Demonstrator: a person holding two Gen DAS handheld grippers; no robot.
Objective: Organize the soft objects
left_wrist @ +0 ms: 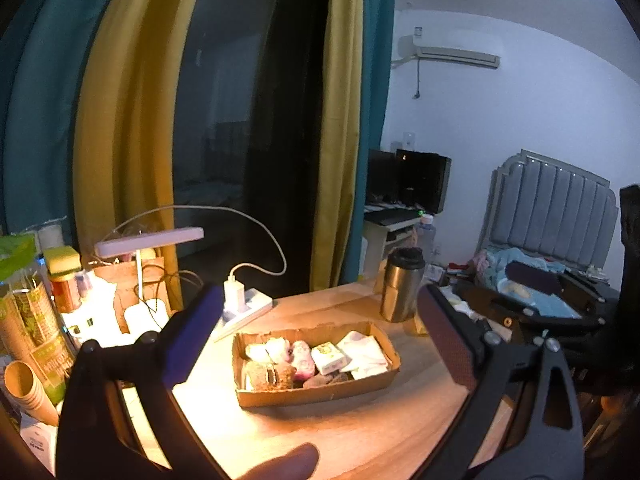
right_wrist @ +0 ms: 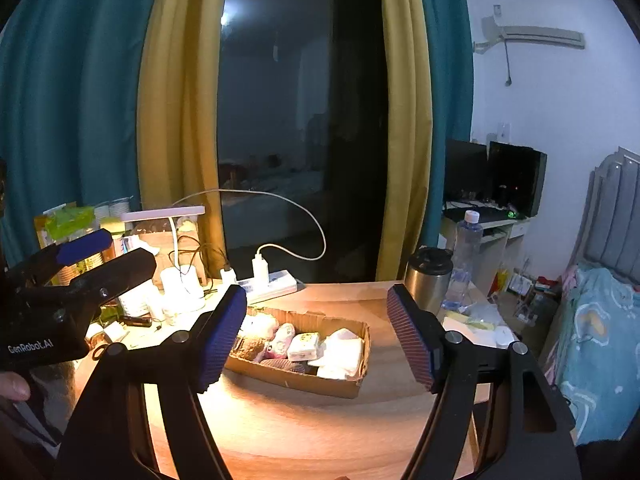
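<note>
Two hand-held grippers hover above the wooden counter (right_wrist: 304,420), both with jaws spread wide and nothing between them. The left hand-held gripper (left_wrist: 320,340) frames a shallow cardboard box (left_wrist: 320,394) that sits near the middle of the counter; the right hand-held gripper (right_wrist: 316,336) frames the same box from a little farther right. Inside the box lie the soft objects (left_wrist: 304,360): a brown plush piece at the left end, pink and white pieces beside it, a small tissue pack (left_wrist: 329,356), and folded white cloths (left_wrist: 364,354) at the right end. A steel tumbler (left_wrist: 401,284) stands behind the box, apart from it. A lit desk lamp (left_wrist: 148,242) and power strip (left_wrist: 244,308) sit at the counter's left rear.
</note>
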